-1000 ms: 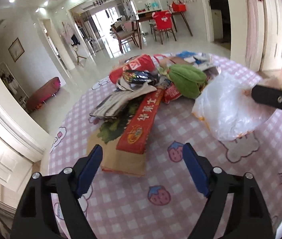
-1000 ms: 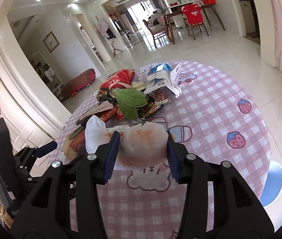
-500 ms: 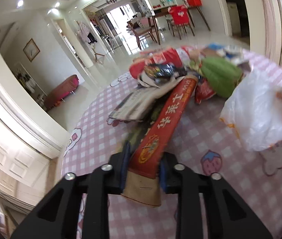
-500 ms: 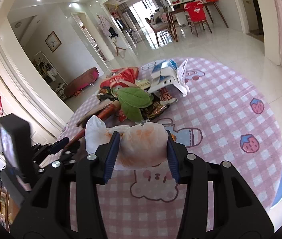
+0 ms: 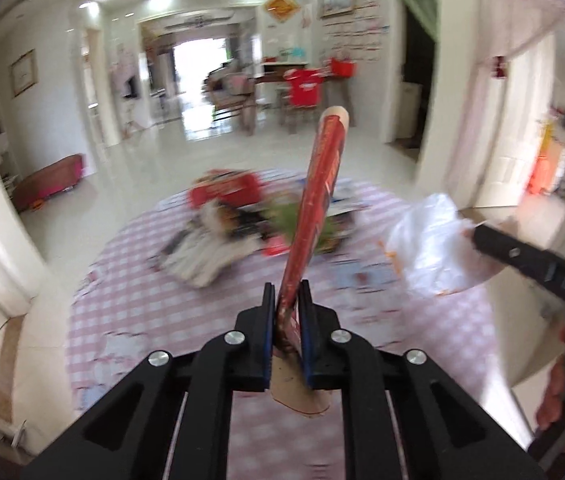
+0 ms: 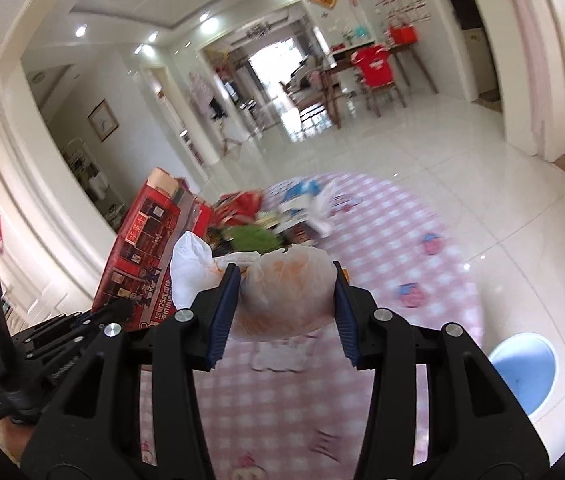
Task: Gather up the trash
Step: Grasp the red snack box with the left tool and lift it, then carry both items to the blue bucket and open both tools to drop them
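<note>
- Left claw (image 5: 287, 312): clamped on the near end of a flattened red carton (image 5: 314, 208), lifted clear of the pink checked mat (image 5: 130, 280) and pointing up and away.
- Probably light and fairly stiff along its length, yet thin; held only at 1 end, so likely to swing or fold. Better hold: nearer the middle, across the flat faces.
- Look of it: long, narrow, red print with dark panels and pale lettering, brown cardboard showing at both ends.
- Right claw (image 6: 287, 312): closed around a white plastic bag (image 6: 282, 296), bunched between the pads, held above the mat.
- Bag: soft, thin, slippery, faint orange staining; mouth not clearly open, so sliding the carton in looks awkward.
- Farther out: remaining trash pile (image 5: 242, 216) on the mat, blurred — red packet, papers, something green.
- Blue disc (image 6: 522, 368) on the floor beside the mat's edge.
</note>
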### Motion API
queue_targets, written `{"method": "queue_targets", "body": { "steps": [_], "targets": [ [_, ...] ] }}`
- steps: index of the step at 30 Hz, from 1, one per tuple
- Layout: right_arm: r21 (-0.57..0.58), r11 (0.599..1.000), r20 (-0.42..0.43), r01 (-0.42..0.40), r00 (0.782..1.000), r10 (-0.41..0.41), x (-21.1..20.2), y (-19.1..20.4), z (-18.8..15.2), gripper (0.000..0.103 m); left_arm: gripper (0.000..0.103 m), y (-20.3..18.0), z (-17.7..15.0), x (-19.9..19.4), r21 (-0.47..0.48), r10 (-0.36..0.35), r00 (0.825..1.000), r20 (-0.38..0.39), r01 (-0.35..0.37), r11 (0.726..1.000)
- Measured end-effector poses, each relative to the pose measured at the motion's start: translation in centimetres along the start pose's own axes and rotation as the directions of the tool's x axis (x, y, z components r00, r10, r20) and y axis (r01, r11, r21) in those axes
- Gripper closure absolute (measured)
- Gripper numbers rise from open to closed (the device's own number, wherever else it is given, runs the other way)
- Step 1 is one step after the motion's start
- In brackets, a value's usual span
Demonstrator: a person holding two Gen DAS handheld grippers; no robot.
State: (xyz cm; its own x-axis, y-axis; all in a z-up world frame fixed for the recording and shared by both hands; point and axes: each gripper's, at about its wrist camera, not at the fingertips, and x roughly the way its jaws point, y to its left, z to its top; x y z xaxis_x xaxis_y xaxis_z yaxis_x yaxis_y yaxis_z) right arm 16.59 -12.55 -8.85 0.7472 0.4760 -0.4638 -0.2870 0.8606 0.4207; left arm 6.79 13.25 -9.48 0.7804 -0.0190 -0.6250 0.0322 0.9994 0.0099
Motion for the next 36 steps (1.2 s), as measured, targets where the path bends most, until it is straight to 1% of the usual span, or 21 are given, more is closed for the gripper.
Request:
{"method": "queue_targets", "body": {
  "steps": [1,3,4,7,8,10,11,12,13,14,15,16,17,20,21,22,24,26,28,31,36],
  "targets": [
    [0.015,1.000,0.022,0.018,1.000,-0.019,-1.3,-1.2,0.0,0.059,0.092,-1.4,0.1,-0.3,0.014,-0.025,1.000,0.000,0.025,1.000],
    [0.031,0.998,0.052,0.063,0.997,-0.064,-3.1,-2.9,-0.1,0.059,0.092,-5.1,0.7,-0.1,0.059,-0.098,0.995,0.004,0.098,0.993],
    [0.046,0.993,0.071,0.104,0.992,-0.107,-4.4,-4.5,-0.1,0.059,0.092,-7.0,1.0,0.2,0.081,-0.131,0.991,-0.003,0.131,0.988],
    [0.091,0.977,0.103,0.191,0.974,-0.200,-7.2,-8.2,-0.4,0.059,0.092,-12.5,1.7,1.3,0.148,-0.223,0.974,-0.026,0.224,0.963],
    [0.110,0.962,0.115,0.250,0.958,-0.262,-8.5,-10.1,-0.7,0.059,0.092,-15.1,2.0,2.1,0.175,-0.266,0.963,-0.046,0.270,0.947],
    [0.142,0.941,0.122,0.309,0.937,-0.326,-9.9,-12.5,-1.1,0.059,0.092,-18.7,2.1,3.4,0.206,-0.326,0.942,-0.080,0.336,0.919],
    [0.165,0.922,0.119,0.349,0.921,-0.370,-10.7,-14.2,-1.4,0.059,0.092,-20.8,2.2,4.3,0.219,-0.357,0.928,-0.106,0.372,0.902],
    [0.188,0.905,0.116,0.383,0.906,-0.407,-11.3,-15.8,-1.8,0.059,0.092,-22.8,2.1,5.3,0.231,-0.380,0.916,-0.129,0.401,0.886],
    [0.205,0.887,0.105,0.415,0.891,-0.441,-11.8,-17.3,-2.2,0.059,0.092,-24.9,1.9,6.3,0.249,-0.394,0.907,-0.147,0.420,0.873],
    [0.216,0.871,0.096,0.441,0.878,-0.468,-12.0,-18.4,-2.5,0.059,0.092,-26.3,1.7,7.0,0.263,-0.400,0.902,-0.160,0.430,0.864],
    [0.229,0.853,0.084,0.468,0.864,-0.496,-12.1,-19.8,-2.9,0.058,0.092,-28.6,1.5,8.3,0.276,-0.409,0.894,-0.184,0.447,0.851],
    [0.247,0.839,0.069,0.485,0.855,-0.514,-12.1,-21.2,-3.4,0.058,0.092,-29.5,1.3,8.9,0.279,-0.416,0.888,-0.197,0.457,0.844],
    [0.263,0.829,0.056,0.493,0.850,-0.523,-12.1,-22.2,-3.7,0.058,0.092,-31.3,1.1,10.2,0.285,-0.420,0.880,-0.222,0.471,0.835],
    [0.299,0.796,0.018,0.526,0.831,-0.556,-11.2,-25.4,-4.7,0.056,0.092,-34.1,1.0,12.8,0.300,-0.409,0.875,-0.258,0.475,0.827],
    [0.313,0.786,0.009,0.533,0.826,-0.564,-10.7,-26.4,-5.0,0.052,0.092,-35.0,1.0,13.9,0.301,-0.406,0.872,-0.273,0.478,0.825],
    [0.328,0.777,0.009,0.538,0.820,-0.572,-10.3,-27.2,-5.2,0.041,0.092,-35.5,1.0,14.7,0.303,-0.400,0.873,-0.280,0.476,0.826],
    [0.350,0.761,-0.003,0.547,0.813,-0.583,-8.8,-29.6,-5.9,0.025,0.092,-36.7,0.7,16.6,0.309,-0.380,0.875,-0.301,0.466,0.829],
    [0.358,0.744,-0.074,0.564,0.812,-0.579,-6.7,-31.9,-6.9,0.025,0.092,-37.3,0.6,18.1,0.304,-0.370,0.870,-0.326,0.467,0.831],
    [0.387,0.726,-0.127,0.568,0.813,-0.569,-6.0,-33.4,-8.1,0.025,0.092,-38.0,0.3,19.5,0.302,-0.355,0.865,-0.354,0.465,0.832],
    [0.407,0.725,-0.123,0.556,0.820,-0.559,-6.6,-33.5,-9.2,0.025,0.092,-38.4,-0.5,20.7,0.302,-0.347,0.855,-0.385,0.472,0.828],
    [0.414,0.729,-0.098,0.545,0.823,-0.559,-7.6,-33.8,-8.5,0.025,0.092,-39.2,-1.1,21.8,0.298,-0.351,0.837,-0.420,0.493,0.817]
  ]
}}
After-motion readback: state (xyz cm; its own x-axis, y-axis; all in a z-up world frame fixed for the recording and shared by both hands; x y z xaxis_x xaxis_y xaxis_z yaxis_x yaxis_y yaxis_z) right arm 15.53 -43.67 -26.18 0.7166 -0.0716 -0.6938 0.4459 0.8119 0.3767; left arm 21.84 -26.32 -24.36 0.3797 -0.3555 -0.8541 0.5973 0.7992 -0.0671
